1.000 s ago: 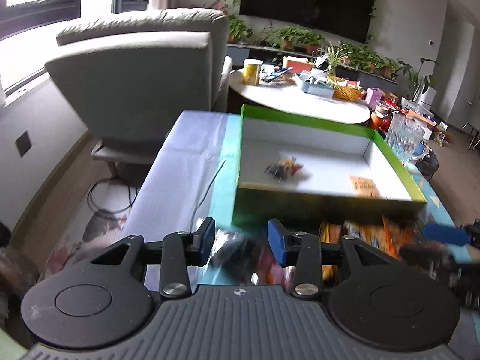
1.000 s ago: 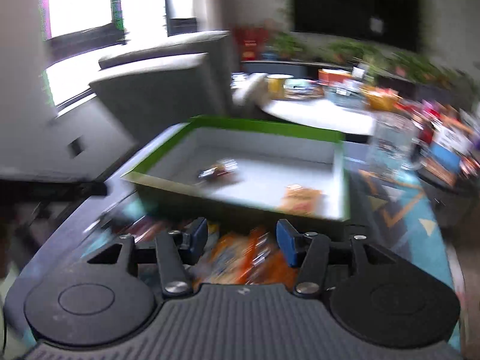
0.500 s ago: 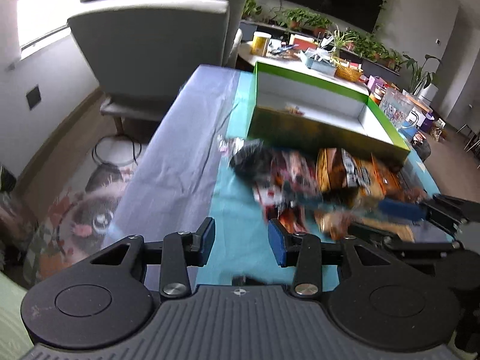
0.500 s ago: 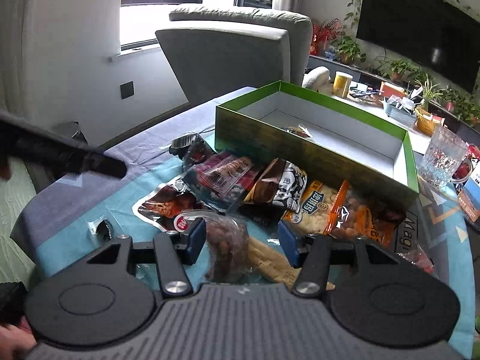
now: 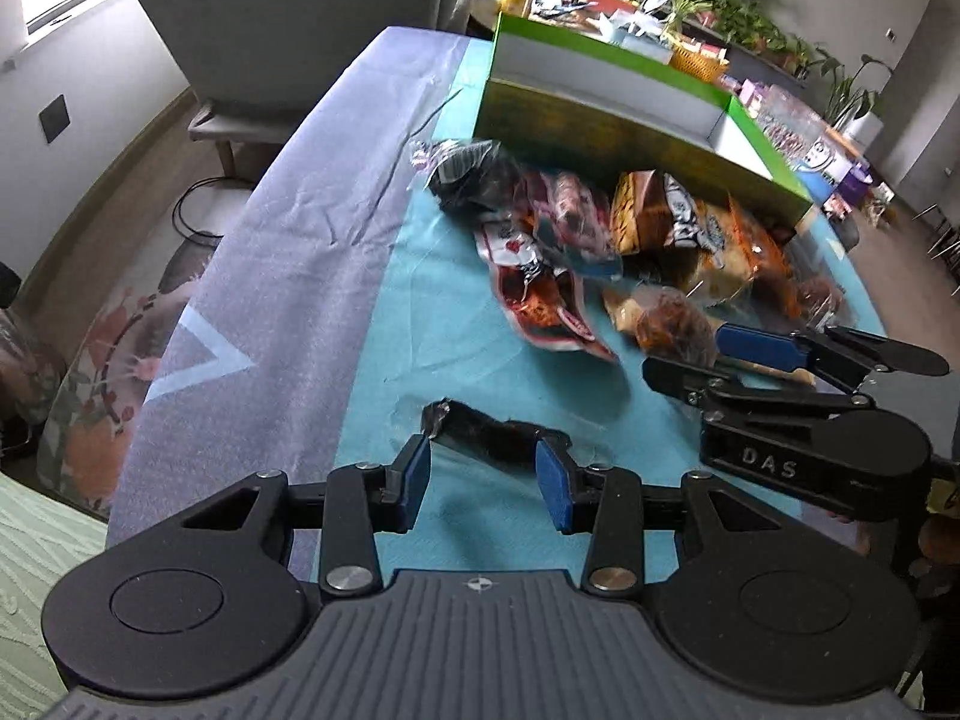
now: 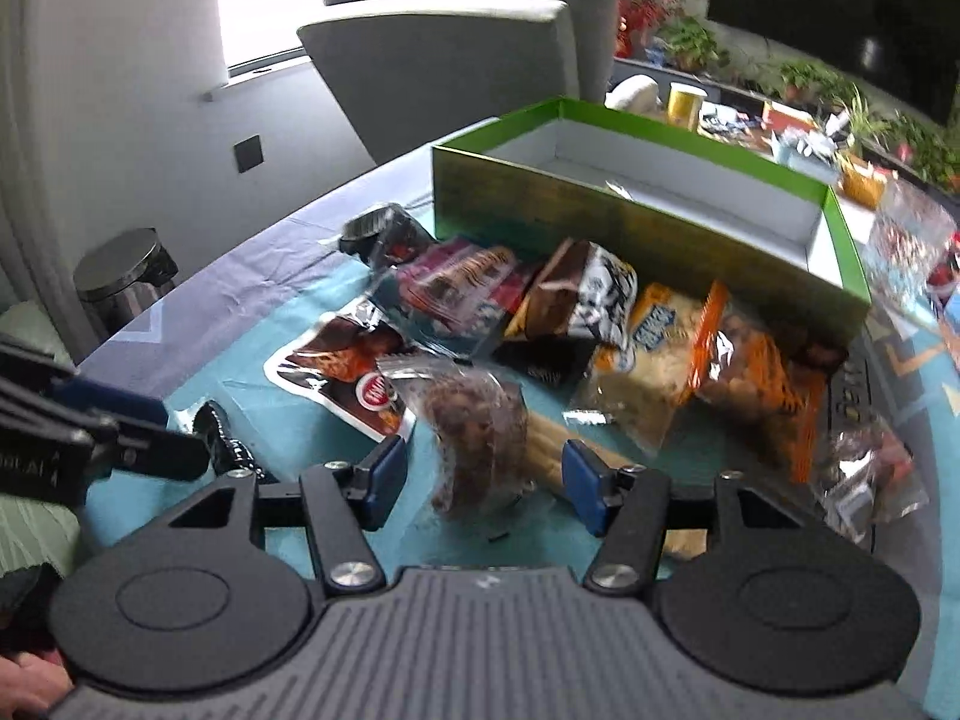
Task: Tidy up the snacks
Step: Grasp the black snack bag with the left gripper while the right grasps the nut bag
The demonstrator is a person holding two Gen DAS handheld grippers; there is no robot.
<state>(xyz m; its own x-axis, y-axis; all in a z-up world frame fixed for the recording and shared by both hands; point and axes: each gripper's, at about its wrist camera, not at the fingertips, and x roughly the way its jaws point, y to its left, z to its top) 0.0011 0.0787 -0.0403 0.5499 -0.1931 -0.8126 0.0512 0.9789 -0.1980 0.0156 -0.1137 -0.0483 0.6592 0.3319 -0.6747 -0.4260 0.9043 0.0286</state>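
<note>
Several snack packets lie in a heap (image 5: 630, 240) on the teal tablecloth in front of an open green box (image 5: 606, 114); the box (image 6: 648, 222) is also in the right wrist view. My left gripper (image 5: 483, 480) is open, its fingers on either side of a small dark wrapped snack (image 5: 486, 435) lying on the cloth. My right gripper (image 6: 480, 483) is open around a clear bag of brown snacks (image 6: 474, 438), with a long tan packet (image 6: 564, 444) beside it. The right gripper also shows in the left wrist view (image 5: 714, 354).
A grey armchair (image 6: 456, 54) stands behind the table. A round white table (image 5: 540, 0) with a yellow cup and plants is farther back. A glass jug (image 6: 912, 240) stands right of the box. A metal bin (image 6: 123, 276) sits on the floor at left.
Both grippers have pulled back from the box and come down low over the table. The left now straddles the small dark snack; the right now straddles the clear bag.
</note>
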